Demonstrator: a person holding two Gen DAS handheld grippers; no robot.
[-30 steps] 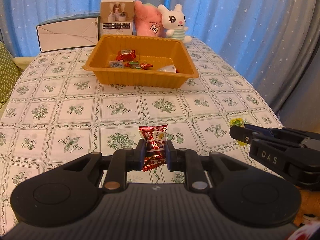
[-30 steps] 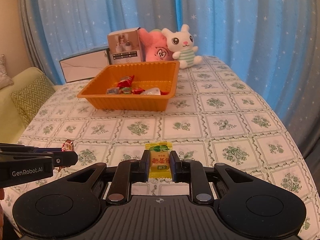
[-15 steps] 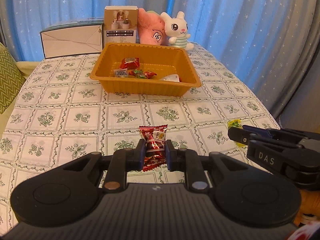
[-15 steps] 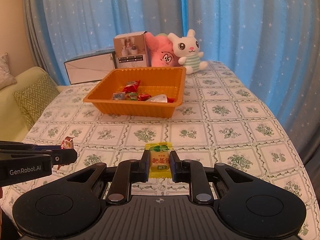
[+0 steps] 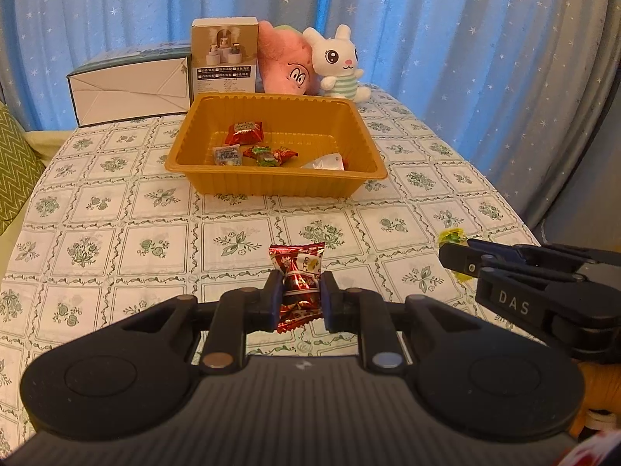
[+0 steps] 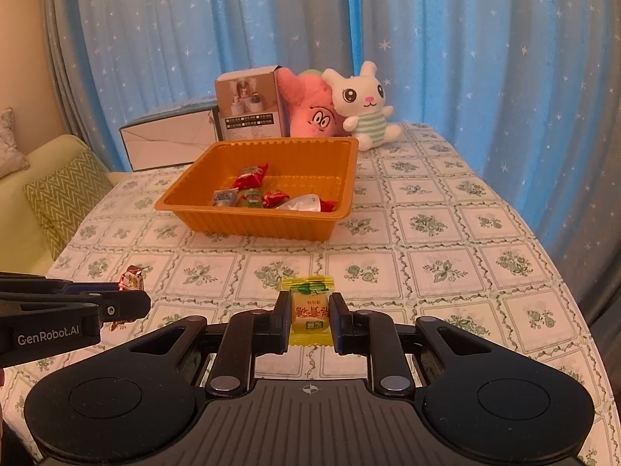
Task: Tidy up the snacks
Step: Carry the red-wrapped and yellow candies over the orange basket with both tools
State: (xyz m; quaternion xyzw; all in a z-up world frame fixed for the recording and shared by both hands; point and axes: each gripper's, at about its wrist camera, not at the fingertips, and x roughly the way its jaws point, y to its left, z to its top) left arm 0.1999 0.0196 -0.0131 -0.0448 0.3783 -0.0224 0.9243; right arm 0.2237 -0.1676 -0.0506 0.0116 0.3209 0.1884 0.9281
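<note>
We hold a snack in each claw: the left gripper [image 5: 298, 297] is clamped on a red-wrapped candy [image 5: 298, 279], and the right gripper [image 6: 310, 318] is clamped on a yellow-wrapped candy [image 6: 308, 310], both lifted clear of the tablecloth [image 5: 116, 240] at the near end of the table. The orange tray [image 5: 271, 184] sits ahead of us toward the far end, with several wrapped sweets on its floor, mostly toward its left and front. We judge the step in hand to be the carry: both pieces are picked up and have yet to reach the tray. The next move calls for bringing each claw forward over the tray's near rim, then letting go above its floor. The cloth between us and the tray is bare, so the path is open. Boxes and plush toys [image 6: 365, 105] stand close behind the far rim, so we should not overshoot, and the two grippers ride near each other.
</note>
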